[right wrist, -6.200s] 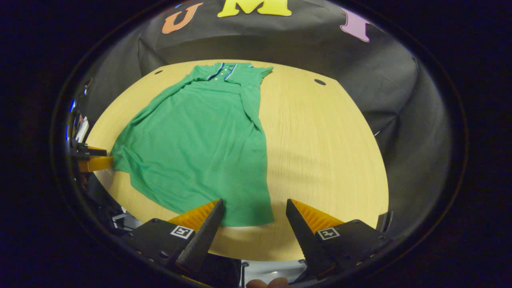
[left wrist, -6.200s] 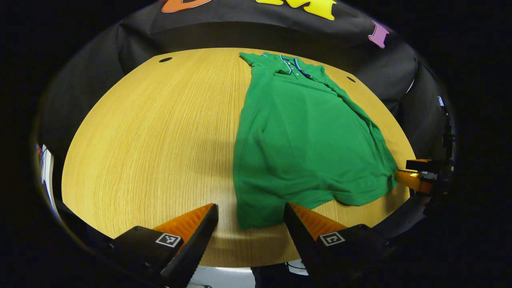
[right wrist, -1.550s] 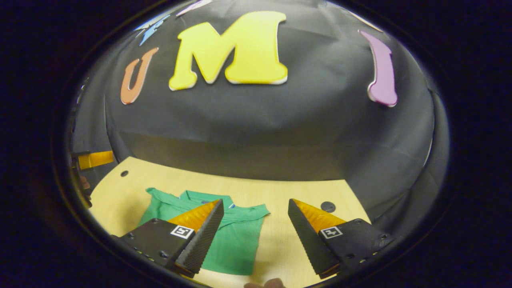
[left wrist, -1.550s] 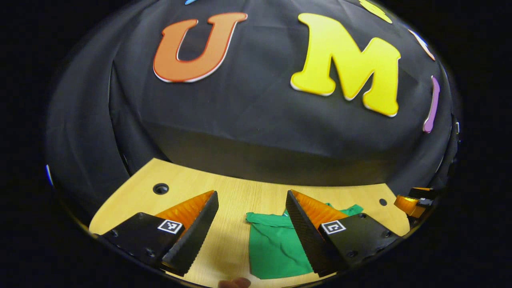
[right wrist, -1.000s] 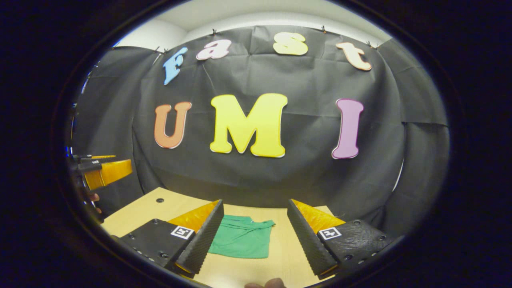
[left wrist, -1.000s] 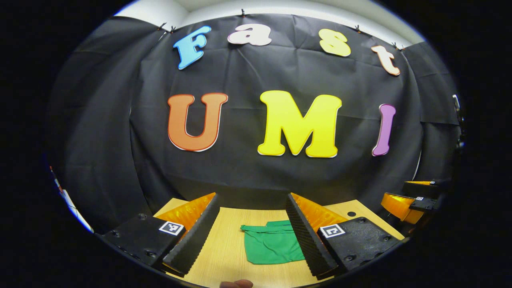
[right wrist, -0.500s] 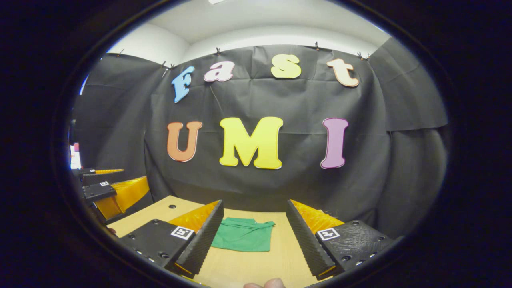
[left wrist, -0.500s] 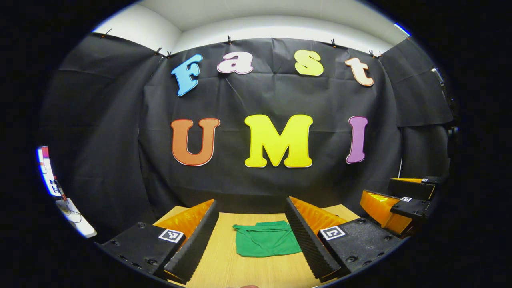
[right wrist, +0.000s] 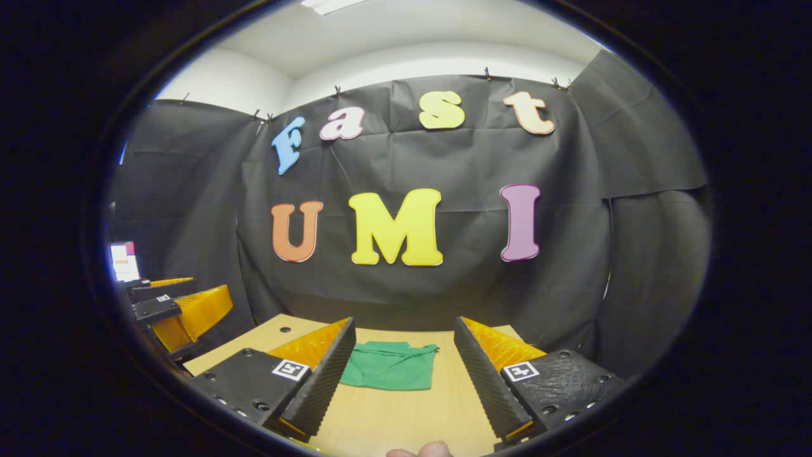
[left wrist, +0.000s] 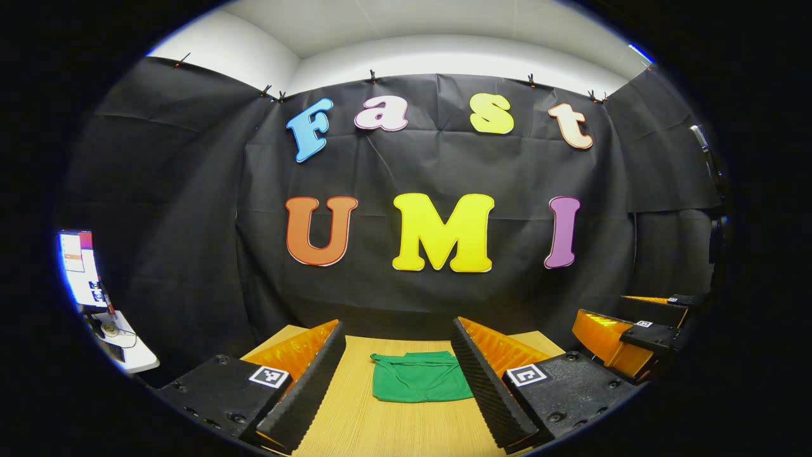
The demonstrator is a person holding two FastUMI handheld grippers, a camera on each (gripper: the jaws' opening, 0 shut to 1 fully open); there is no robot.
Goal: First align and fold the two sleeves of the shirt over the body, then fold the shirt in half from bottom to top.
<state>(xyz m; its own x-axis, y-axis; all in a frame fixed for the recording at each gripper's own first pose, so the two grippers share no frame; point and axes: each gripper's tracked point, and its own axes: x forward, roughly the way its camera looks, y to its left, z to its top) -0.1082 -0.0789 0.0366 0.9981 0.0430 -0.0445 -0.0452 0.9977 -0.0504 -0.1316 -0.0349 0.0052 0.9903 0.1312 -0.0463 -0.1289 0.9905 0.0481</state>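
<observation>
Both grippers, left gripper [left wrist: 398, 374] and right gripper [right wrist: 404, 371], hold their fingers wide apart, clear of the folded shirt [left wrist: 420, 377] lying low-centre on the table [left wrist: 406, 428]. A fingertip [right wrist: 422, 450] shows at the right gripper view's bottom edge, and a screen [left wrist: 77, 268] at the left gripper view's left edge. The shirt's long axis runs roughly across the frame.

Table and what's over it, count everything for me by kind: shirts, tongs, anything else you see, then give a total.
Shirts: 1, the folded green shirt on the table.
Tongs: 2, the left tongs and the right tongs, both open and holding nothing.
Tables: 1.
Screens: 1, a lit screen off to the side.
Total: 5.
</observation>
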